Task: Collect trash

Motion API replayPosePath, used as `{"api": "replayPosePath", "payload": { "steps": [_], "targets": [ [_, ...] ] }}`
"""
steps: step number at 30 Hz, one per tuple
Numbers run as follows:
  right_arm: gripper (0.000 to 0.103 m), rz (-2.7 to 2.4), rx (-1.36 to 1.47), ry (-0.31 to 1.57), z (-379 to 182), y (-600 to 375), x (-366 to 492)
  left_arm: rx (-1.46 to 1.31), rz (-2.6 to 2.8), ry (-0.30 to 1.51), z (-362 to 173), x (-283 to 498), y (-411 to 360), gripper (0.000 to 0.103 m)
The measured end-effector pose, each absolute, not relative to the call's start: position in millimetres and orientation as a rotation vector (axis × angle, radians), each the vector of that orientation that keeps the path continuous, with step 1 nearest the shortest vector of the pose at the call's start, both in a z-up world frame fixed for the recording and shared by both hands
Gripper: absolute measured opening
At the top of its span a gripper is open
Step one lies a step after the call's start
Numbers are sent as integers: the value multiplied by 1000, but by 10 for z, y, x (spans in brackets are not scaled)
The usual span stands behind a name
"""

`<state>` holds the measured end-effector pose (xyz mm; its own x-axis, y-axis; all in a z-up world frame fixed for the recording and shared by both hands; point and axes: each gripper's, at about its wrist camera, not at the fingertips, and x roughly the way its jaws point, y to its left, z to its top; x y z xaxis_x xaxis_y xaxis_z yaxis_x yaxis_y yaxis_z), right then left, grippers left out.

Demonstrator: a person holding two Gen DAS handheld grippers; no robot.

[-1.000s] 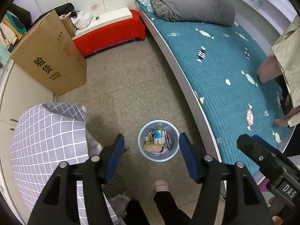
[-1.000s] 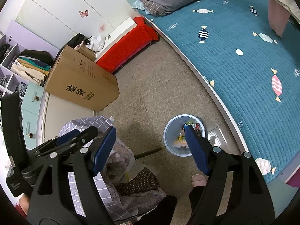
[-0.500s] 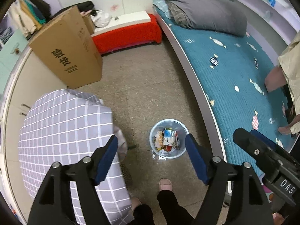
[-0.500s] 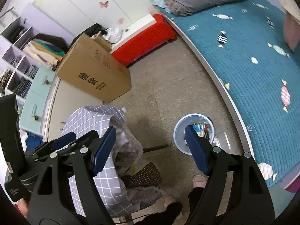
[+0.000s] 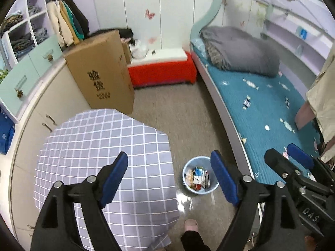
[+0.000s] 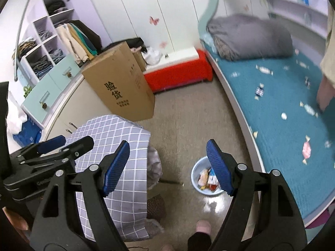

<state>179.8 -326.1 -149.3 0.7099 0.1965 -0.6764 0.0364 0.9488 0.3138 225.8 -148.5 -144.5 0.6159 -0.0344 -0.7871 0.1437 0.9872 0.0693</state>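
Note:
A light blue bin (image 5: 201,190) stands on the floor between the table and the bed, holding wrappers and cartons (image 5: 198,175). My left gripper (image 5: 169,156) hangs high above it; its jaws are opening and nothing is between them. My right gripper (image 6: 168,144) is open and empty too, also well above the bin (image 6: 195,171) and its trash (image 6: 206,178). Each gripper shows at the edge of the other's view: the right gripper (image 5: 293,156) and the left gripper (image 6: 62,144). A grey checked tablecloth (image 5: 104,146) covers the table below my left fingers.
A tall cardboard box (image 5: 100,73) leans by the cupboards at the left. A red bench (image 5: 161,71) sits at the far wall. The teal bed (image 5: 261,104) with a grey duvet (image 5: 240,50) runs along the right. A slippered foot (image 5: 190,222) stands near the bin.
Both grippers have risen and tipped up, so the bin looks smaller and lower and the far wall has come into view. The left jaws have widened; the right jaws kept their width.

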Motion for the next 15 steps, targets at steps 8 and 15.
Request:
{"api": "replayPosePath", "payload": {
  "steps": [8, 15],
  "targets": [
    [76, 76, 295, 686, -1216, -2893, 1380, 120, -122, 797, -1103, 1777, -1114, 82],
    [77, 58, 277, 615, -1012, -2748, 1042, 121, -151, 724, -920, 1471, -1007, 84]
  ]
}}
